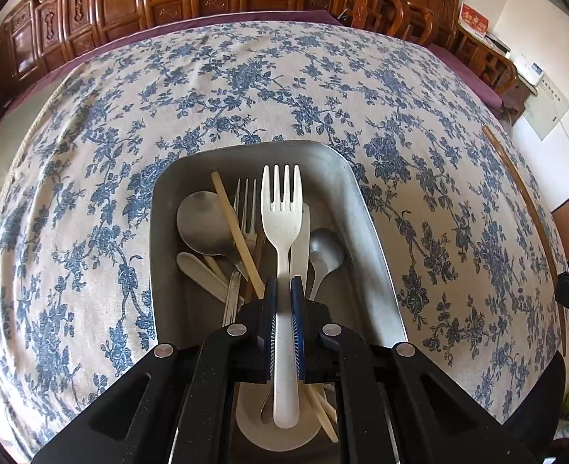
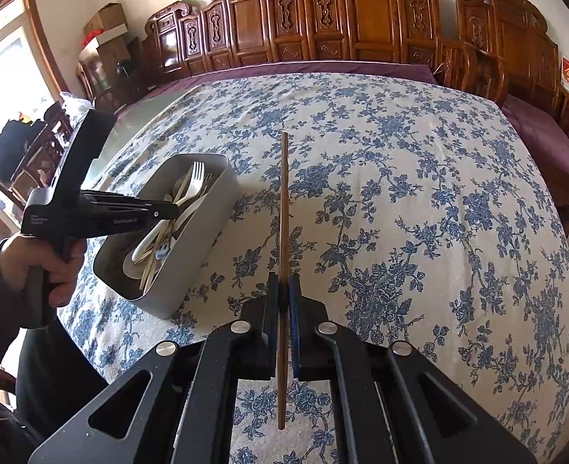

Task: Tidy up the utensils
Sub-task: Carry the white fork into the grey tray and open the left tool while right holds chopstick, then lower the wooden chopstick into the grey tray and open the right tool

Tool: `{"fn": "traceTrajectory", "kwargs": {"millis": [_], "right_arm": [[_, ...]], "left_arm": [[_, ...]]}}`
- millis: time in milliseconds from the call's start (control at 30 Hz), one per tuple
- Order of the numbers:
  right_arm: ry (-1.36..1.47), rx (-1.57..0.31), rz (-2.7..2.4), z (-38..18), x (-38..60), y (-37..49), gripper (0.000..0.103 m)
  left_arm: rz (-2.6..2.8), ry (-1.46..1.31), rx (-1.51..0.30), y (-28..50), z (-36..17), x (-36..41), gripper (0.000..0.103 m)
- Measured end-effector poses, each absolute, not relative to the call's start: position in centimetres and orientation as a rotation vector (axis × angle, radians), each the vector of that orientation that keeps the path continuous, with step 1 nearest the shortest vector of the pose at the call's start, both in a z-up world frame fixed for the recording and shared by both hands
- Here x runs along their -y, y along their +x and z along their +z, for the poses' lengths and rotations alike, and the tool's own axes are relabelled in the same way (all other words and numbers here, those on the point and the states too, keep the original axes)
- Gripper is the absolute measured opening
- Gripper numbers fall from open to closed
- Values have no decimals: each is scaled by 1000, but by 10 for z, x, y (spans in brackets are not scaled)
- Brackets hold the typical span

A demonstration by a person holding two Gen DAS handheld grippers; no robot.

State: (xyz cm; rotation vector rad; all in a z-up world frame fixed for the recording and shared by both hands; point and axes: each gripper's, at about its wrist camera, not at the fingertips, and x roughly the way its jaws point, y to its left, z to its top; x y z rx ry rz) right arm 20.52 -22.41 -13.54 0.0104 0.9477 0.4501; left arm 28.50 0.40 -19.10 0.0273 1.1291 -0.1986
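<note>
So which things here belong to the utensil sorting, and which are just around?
Part of the job:
- white fork in the left gripper
- brown chopstick in the right gripper
- grey bin holding spoons and chopsticks

Just around:
- floral tablecloth
- carved wooden chairs
- cardboard boxes

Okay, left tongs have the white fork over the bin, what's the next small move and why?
Probably lower a little more and open the left tongs to drop the white fork. It is clamped by its handle directly above the grey bin, where a spoon and other utensils already lie. The right tongs, clamping a brown chopstick, would likely follow.
</note>
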Motion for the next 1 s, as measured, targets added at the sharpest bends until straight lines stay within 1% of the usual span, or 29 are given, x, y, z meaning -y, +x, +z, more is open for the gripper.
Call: {"fn": "traceTrajectory", "kwargs": {"millis": [33, 100, 167, 300, 433, 600, 667, 700, 733, 1000], "right_arm": [[10, -948, 451, -135, 224, 205, 6], [9, -948, 454, -135, 222, 205, 6], [4, -947, 459, -134, 218, 205, 6], [-3, -942, 474, -131, 208, 204, 6], [-13, -937, 495, -127, 192, 203, 6], [-24, -934, 523, -125, 170, 203, 6], [-24, -938, 533, -125, 161, 204, 6], [-25, -940, 536, -125, 158, 204, 6], [-26, -944, 540, -126, 153, 205, 6], [4, -974, 586, -132, 119, 210, 6]], "left_arm": [[-199, 27, -1126, 285, -191, -4, 7], [-196, 35, -1122, 284, -189, -5, 13], [-191, 38, -1108, 280, -184, -8, 28], [-184, 36, -1075, 269, -171, -18, 28], [-174, 24, -1043, 257, -156, -30, 36], [-151, 11, -990, 241, -137, -51, 50], [-141, 4, -956, 235, -129, -60, 80], [-135, 6, -932, 231, -125, -63, 83], [-130, 12, -906, 227, -121, -67, 84], [-106, -3, -887, 213, -110, -91, 84]]}}
